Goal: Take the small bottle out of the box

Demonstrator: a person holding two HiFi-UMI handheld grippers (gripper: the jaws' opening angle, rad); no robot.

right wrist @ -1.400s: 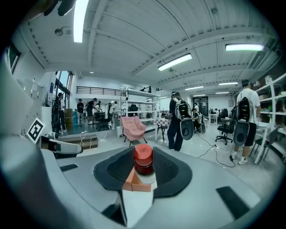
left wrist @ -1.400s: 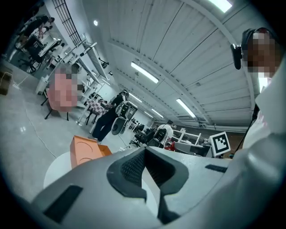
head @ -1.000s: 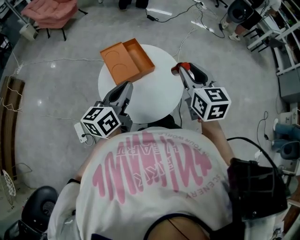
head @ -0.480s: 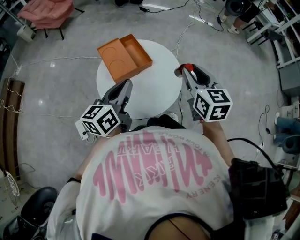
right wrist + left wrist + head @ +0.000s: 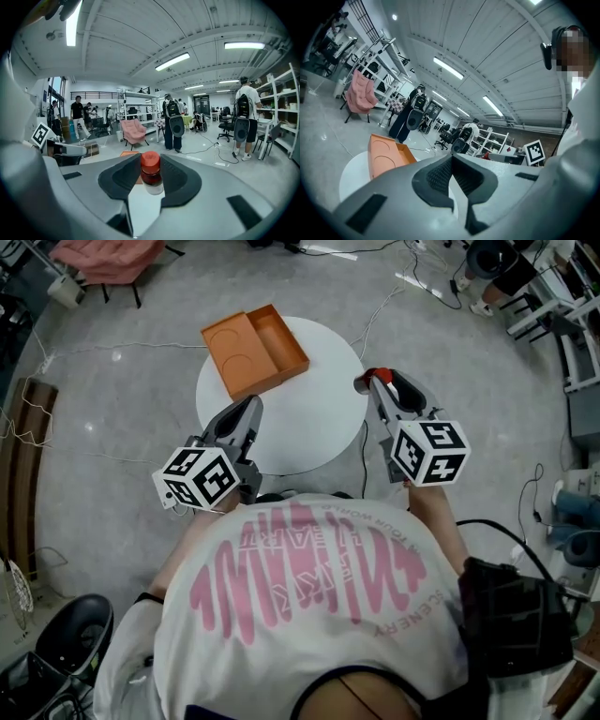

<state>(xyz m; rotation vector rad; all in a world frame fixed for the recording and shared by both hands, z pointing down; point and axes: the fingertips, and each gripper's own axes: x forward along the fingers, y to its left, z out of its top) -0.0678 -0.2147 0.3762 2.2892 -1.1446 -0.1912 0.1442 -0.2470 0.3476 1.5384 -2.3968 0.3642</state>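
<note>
Looks like a big open lab or workshop hall rather than a home. Has a bare, polished grey floor (image 5: 122,427) all round the round white table (image 5: 309,418), with loose cables (image 5: 141,345) trailing off to the table's left. Shows a pink armchair (image 5: 133,131) well beyond the table's far left, metal shelving (image 5: 281,112) off to the table's right and wheeled office chairs (image 5: 228,130) beyond it. Also shows long strip lights (image 5: 172,61) on a high white ceiling and several people (image 5: 246,108) standing about wearing backpack gear.
</note>
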